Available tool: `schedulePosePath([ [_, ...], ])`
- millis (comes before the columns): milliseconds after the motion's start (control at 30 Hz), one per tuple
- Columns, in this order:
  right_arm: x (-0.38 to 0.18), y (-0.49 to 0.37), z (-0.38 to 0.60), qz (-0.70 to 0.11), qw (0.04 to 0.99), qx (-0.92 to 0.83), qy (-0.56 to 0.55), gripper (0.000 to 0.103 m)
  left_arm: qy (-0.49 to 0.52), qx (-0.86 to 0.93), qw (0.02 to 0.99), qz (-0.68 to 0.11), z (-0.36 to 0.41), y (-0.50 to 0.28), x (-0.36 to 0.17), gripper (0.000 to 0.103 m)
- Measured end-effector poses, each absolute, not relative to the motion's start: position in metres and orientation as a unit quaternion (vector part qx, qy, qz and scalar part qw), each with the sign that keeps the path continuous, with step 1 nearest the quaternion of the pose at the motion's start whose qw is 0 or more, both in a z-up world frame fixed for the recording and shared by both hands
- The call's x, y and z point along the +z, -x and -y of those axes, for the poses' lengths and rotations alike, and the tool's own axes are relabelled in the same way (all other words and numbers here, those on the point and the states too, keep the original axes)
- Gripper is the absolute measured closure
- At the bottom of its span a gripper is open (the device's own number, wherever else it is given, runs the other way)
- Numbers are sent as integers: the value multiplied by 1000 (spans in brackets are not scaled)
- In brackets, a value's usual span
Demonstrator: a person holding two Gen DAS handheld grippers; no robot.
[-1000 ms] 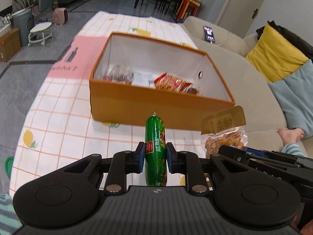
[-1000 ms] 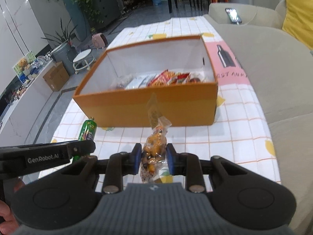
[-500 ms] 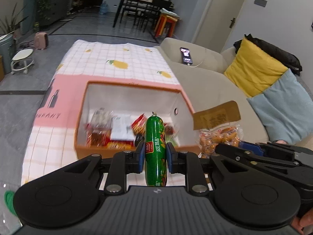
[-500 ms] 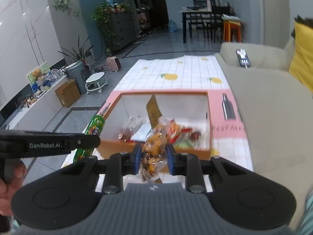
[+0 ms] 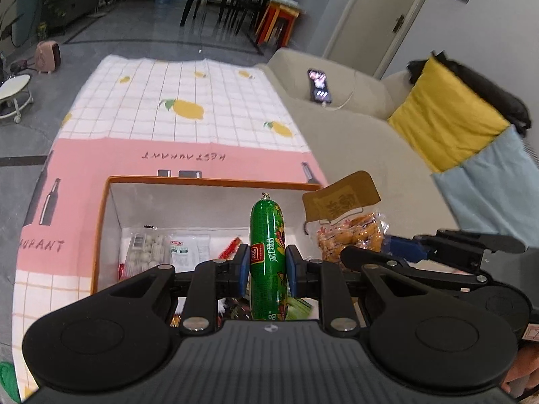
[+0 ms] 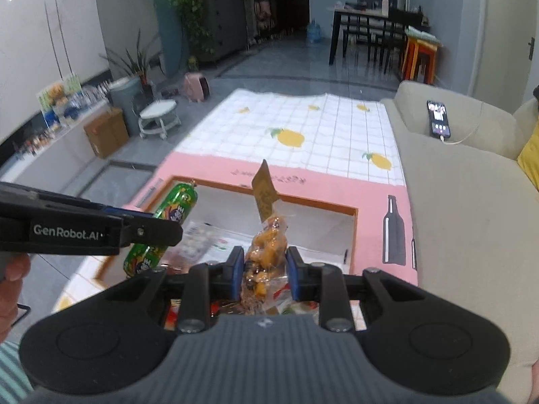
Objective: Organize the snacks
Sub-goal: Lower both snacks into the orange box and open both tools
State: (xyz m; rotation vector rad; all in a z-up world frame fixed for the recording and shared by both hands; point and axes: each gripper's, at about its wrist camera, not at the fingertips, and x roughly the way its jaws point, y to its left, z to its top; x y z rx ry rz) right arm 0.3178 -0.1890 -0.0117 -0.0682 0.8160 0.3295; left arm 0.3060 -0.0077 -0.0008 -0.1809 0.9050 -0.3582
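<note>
Both grippers are now hovering over the orange cardboard box (image 5: 101,222), lower centre of frame, no longer short of it: left gripper (image 5: 268,271) clenching the green sausage stick (image 5: 267,252), right gripper (image 6: 264,271) gripping the clear bag of orange snacks (image 6: 267,252), ready for dropping in

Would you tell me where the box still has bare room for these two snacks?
The orange box looks bare along its far wall and right side. Its left and near floor is crowded with packets, under the sausage and snack bag.
</note>
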Motion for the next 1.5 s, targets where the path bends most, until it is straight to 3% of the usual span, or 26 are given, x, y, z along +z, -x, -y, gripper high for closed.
schedulePosePath([
  [300, -72, -386, 161, -415, 858, 218, 207, 79, 102, -151, 846, -502, 5, -372, -70, 79],
  [700, -142, -397, 133, -386, 760, 285, 438, 80, 74, -160, 829, -531, 5, -404, -108, 79],
  [1067, -150, -388, 135, -382, 746, 300, 457, 79, 51, -152, 815, -556, 9, -407, -123, 78],
  [1233, -141, -388, 136, -394, 752, 284, 445, 64, 52, -137, 821, -551, 7, -403, -119, 65],
  [1367, -132, -388, 137, -408, 756, 277, 432, 57, 50, -138, 826, -545, 5, -398, -108, 62],
  [1400, -132, -387, 137, -409, 756, 277, 429, 50, 47, -137, 828, -542, 5, -395, -104, 59],
  [1500, -121, -381, 139, -417, 757, 283, 416, 42, 40, -135, 836, -531, 3, -387, -89, 52],
])
